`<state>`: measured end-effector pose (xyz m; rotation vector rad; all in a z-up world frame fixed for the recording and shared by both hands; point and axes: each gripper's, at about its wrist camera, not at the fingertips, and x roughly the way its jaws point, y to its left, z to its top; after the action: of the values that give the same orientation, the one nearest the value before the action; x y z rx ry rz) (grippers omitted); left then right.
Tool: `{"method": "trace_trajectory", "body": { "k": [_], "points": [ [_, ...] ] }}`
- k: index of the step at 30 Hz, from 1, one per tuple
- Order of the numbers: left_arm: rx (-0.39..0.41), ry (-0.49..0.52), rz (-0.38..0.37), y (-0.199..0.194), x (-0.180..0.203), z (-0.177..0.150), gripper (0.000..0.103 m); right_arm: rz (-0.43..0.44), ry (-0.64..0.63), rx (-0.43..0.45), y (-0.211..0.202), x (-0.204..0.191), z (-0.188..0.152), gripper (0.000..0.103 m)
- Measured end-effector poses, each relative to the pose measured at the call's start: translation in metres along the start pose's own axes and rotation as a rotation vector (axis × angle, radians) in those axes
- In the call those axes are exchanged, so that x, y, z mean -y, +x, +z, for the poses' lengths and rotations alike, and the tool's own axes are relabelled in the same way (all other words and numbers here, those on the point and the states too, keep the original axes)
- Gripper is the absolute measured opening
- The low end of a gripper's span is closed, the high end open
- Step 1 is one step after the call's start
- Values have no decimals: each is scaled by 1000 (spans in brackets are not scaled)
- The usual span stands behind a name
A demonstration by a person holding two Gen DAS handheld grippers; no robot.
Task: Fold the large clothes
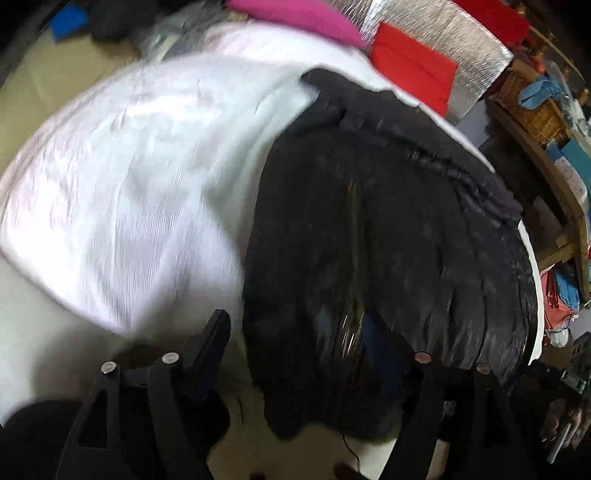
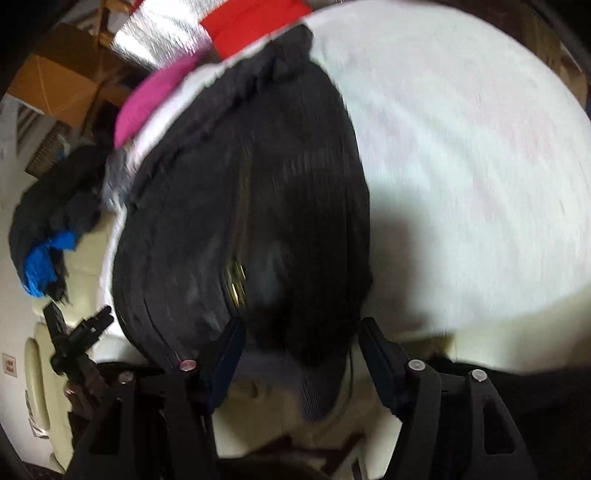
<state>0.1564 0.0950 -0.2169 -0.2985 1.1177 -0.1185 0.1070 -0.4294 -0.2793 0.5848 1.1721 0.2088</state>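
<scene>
Lying flat: black garment (image 1: 388, 236) | pink cloth (image 1: 295, 16) beyond | both tongs released

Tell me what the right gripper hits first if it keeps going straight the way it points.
Most likely the black garment on the white sheet. The right gripper is open and the garment's near edge already lies between its fingers, so it should meet that dark fabric first, though blur makes the depth uncertain.

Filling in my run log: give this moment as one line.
phase: folding | garment: black jacket on white sheet | left hand-held gripper: open | right hand-held gripper: open
</scene>
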Motion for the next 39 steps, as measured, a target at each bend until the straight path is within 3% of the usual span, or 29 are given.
{"method": "trace_trajectory", "body": {
  "k": [9,12,17,25,26,27,29,30,35,39],
  "points": [
    [-208,-146,-29,26,-25,-42,79,-94,-16,-178,57,-8,-16,73],
    [-229,-123,-18,31,-22,-47,80,-118,-11,-198,68,-8,-20,73],
    [-304,-68,-67,45,-8,-58,84,-125,-10,-215,78,-5,-21,73],
    [-268,-58,-103,53,-4,-63,83,-94,-44,-167,80,-9,-22,72],
    [-262,-62,-115,56,-7,-59,83,-86,-48,-161,79,-9,-22,68],
    [-253,-64,-121,54,-9,-59,82,-73,-48,-156,77,-9,-22,57],
    [-241,-65,-138,53,-10,-60,57,-65,-58,-146,72,-15,-26,47],
    [-238,-63,-137,53,-11,-60,53,-65,-61,-144,69,-17,-28,39],
    [-228,-68,-149,49,-17,-65,45,-74,-83,-134,58,-24,-34,31],
    [-227,-62,-162,43,-18,-67,45,-57,-88,-135,48,-35,-43,30]
  ]
}}
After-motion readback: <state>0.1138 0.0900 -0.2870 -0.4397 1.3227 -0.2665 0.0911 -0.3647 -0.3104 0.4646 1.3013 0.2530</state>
